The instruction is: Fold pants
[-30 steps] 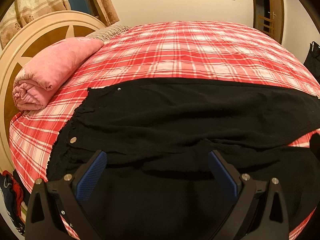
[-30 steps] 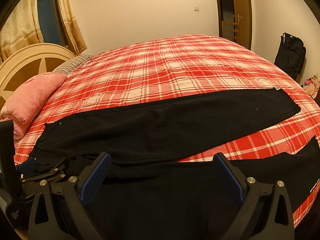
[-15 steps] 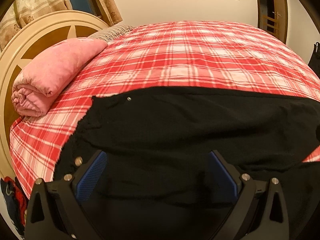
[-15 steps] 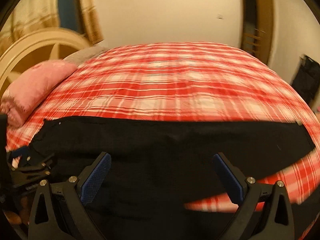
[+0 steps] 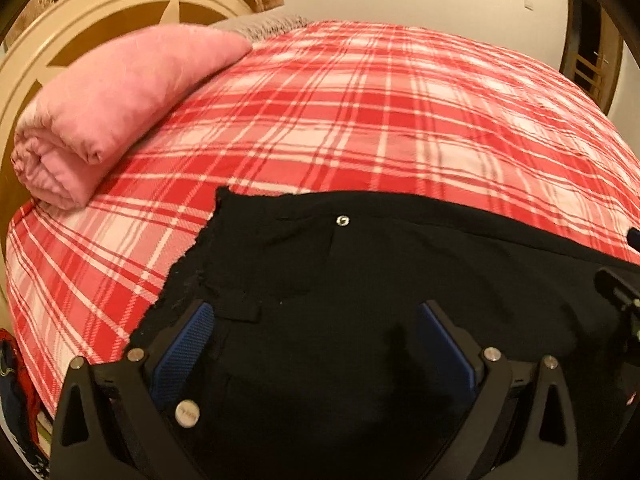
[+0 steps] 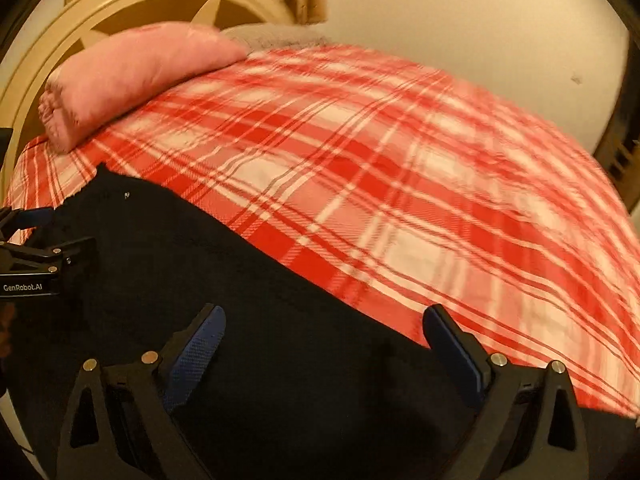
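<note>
Black pants (image 5: 360, 280) lie spread on a red plaid bed, waistband toward the left with a small metal rivet (image 5: 342, 221) and a silver button (image 5: 187, 413) showing. My left gripper (image 5: 316, 320) hovers open low over the waist area, nothing between its blue pads. In the right wrist view the pants (image 6: 240, 300) fill the lower left. My right gripper (image 6: 324, 328) is open just above the fabric, near the pants' far edge. The left gripper's body (image 6: 36, 256) shows at that view's left edge.
A rolled pink blanket (image 5: 120, 108) lies at the head of the bed by the cream round headboard (image 5: 80, 12). The plaid bedspread (image 5: 400, 128) stretches beyond the pants. A wooden door (image 5: 592, 52) stands at the far right. Dark clothes (image 5: 16, 392) hang off the bed's left edge.
Both grippers have moved forward and lower over the pants. The right gripper has swung left toward the waist end, with motion blur. Both stayed open.
</note>
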